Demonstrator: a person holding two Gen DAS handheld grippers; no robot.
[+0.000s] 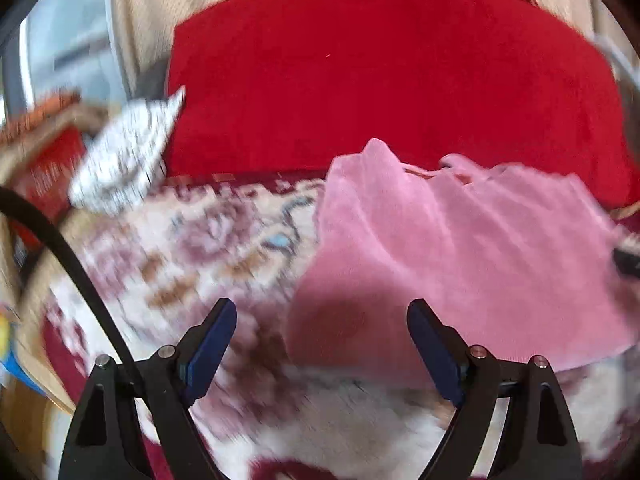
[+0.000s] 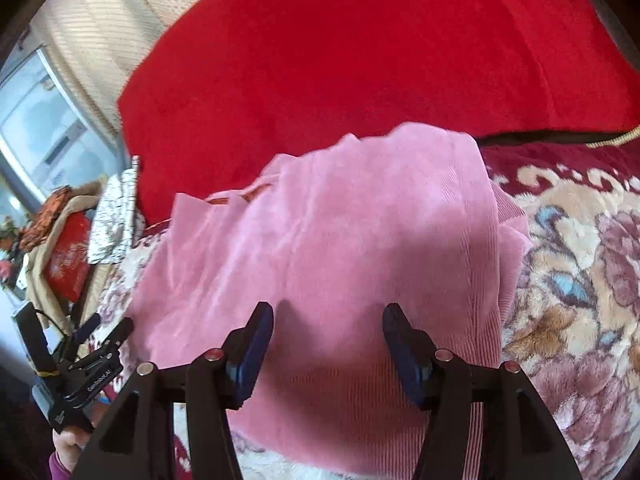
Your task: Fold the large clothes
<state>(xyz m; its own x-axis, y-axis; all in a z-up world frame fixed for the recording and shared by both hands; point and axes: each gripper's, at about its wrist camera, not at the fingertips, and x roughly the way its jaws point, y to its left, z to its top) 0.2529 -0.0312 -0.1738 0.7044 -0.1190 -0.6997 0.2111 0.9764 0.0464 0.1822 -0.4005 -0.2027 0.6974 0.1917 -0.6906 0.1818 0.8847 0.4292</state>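
A pink ribbed garment [image 1: 460, 248] [image 2: 340, 220] lies partly folded and rumpled on a floral blanket [image 1: 208, 248] [image 2: 580, 264]. My left gripper [image 1: 321, 306] is open wide and hovers over the garment's near left edge, with its left finger above the blanket. My right gripper [image 2: 329, 310] is also open, its blue pads [image 2: 252, 352] apart above the garment's near part, and no cloth is pinched between them. The left gripper [image 2: 108, 330] also shows at the lower left of the right wrist view, held by a hand [image 2: 66, 446].
A big red plush blanket [image 1: 380, 80] [image 2: 360, 60] rises behind the garment. At the left lie a silver-white patterned cloth [image 1: 124, 156] [image 2: 114, 220] and a red packet [image 1: 52, 172] [image 2: 68, 264]. A black cable [image 1: 60, 248] crosses the left side. Beige curtains [image 2: 104, 28] and a window [image 2: 36, 128] stand behind.
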